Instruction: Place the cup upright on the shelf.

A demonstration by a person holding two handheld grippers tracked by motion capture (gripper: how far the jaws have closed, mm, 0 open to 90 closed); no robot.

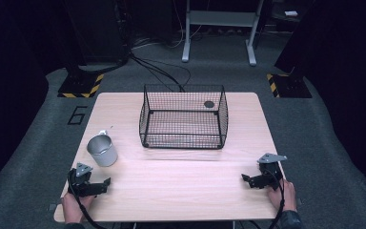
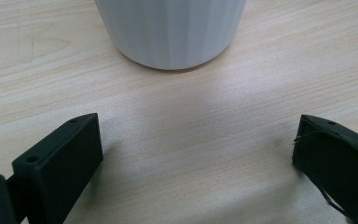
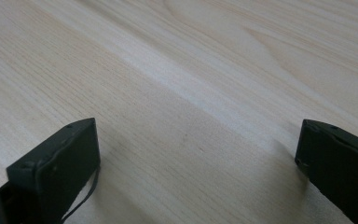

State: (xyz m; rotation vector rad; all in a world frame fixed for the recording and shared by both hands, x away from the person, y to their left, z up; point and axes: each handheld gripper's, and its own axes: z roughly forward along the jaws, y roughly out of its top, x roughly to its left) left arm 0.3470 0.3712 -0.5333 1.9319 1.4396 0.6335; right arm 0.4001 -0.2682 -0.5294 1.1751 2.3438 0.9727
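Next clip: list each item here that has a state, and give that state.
Left gripper: open, resting low on the table, pointed toward the cup.
Right gripper: open, jaws wide apart, nothing between them.
Metal cup: upright, looks empty, standing free of the jaws.
Wire basket: upright, open at the top, with a small dark round thing at its far right.
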